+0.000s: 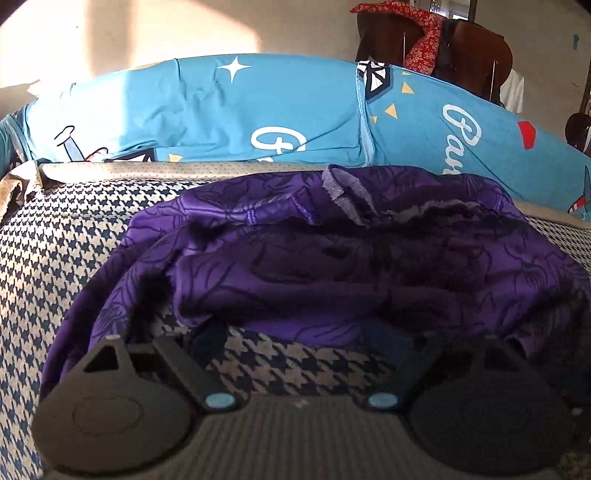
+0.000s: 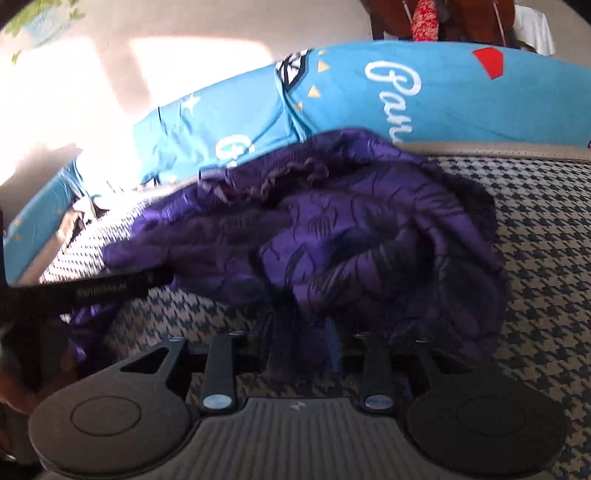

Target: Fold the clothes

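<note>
A purple garment [image 1: 332, 258] with a dark leaf print lies crumpled on the houndstooth bedspread [image 1: 74, 240]. My left gripper [image 1: 321, 345] stands wide open just in front of the garment's near hem, with only bedspread between its fingers. In the right wrist view the same purple garment [image 2: 351, 236] is bunched in a heap. My right gripper [image 2: 303, 343] is low at its near edge, jaws a little apart, with a loose fold of purple cloth hanging between the fingers. One black finger of the left gripper [image 2: 110, 286] reaches in from the left, with a hand [image 2: 14, 391] behind it.
Blue pillows [image 1: 221, 110] with white lettering and stars lie along the far side of the bed, against a sunlit wall. A dark wooden chair [image 1: 476, 48] draped with red patterned cloth [image 1: 417, 29] stands behind them at the right. Bare houndstooth bedspread [image 2: 546, 240] stretches right of the garment.
</note>
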